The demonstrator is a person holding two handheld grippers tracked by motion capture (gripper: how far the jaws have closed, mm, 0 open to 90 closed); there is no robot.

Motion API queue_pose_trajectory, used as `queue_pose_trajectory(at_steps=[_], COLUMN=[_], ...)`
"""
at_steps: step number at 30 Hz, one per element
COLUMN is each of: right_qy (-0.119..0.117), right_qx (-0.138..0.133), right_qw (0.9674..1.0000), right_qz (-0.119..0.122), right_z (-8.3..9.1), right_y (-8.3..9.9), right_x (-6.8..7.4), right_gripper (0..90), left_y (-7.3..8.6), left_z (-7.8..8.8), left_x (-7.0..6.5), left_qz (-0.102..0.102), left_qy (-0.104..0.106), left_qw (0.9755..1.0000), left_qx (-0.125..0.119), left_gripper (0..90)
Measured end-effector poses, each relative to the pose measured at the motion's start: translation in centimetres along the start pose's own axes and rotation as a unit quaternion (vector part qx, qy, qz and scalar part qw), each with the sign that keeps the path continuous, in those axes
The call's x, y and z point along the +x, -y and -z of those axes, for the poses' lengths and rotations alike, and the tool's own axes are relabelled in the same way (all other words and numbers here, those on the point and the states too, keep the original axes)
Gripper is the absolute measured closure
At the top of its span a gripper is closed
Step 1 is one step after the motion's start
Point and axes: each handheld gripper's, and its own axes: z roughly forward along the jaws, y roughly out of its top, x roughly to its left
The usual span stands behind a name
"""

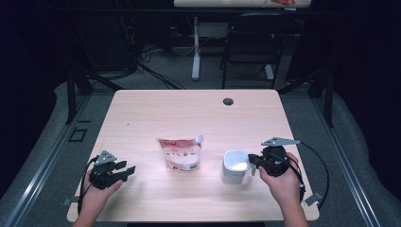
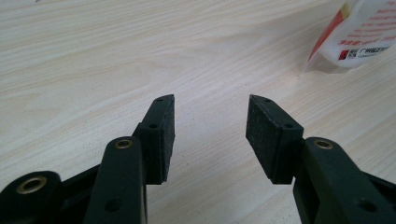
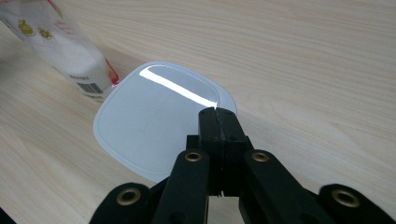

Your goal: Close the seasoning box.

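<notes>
Nothing's poured yet: my right claw [image 3: 218, 112] is pinched together at the white cup [image 1: 235, 166] rim, my left claw [image 2: 210, 135] idles apart, pouch [image 1: 180, 153] untouched between them.

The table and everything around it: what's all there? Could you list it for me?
Table: one, light wood, centre.
Pouch: one, white and red with a spout, standing mid-table.
Cup: one, white, squarish, right of the pouch.
Chair: one, black, behind the table.
Left tool: one, black, jaws apart over bare wood, left of the pouch.
Right tool: one, black, jaws closed together at the cup's rim.
Hands: two, entering from the bottom edge.
</notes>
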Motion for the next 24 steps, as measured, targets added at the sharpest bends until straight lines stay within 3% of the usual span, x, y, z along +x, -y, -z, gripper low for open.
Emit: queue_pose_trajectory(at_steps=[4, 8, 17, 24], right_qy=[-0.010, 0.007, 0.006, 0.003], right_qx=[-0.003, -0.012, -0.013, -0.003], right_qw=[0.9999, 0.9999, 0.9996, 0.9995], right_qz=[-0.007, -0.006, -0.023, -0.033], right_z=[0.07, 0.57, 0.48, 0.10], right_y=[-0.03, -0.24, -0.01, 0.17], right_x=[0.14, 0.21, -0.30, -0.50], right_gripper=[87.9, 84.8, 80.2, 90.0], left_y=[0.00, 0.00, 0.01, 0.00], left_z=[-0.03, -0.06, -0.09, -0.10], left_x=[-0.01, 0.02, 0.01, -0.02], left_qz=[0.000, 0.000, 0.000, -0.003], left_qy=[0.000, 0.000, 0.000, 0.001], left_qw=[1.0000, 1.0000, 1.0000, 1.0000], left_qx=[0.001, 0.001, 0.001, 0.002], left_gripper=[52.3, 52.3, 52.3, 52.3])
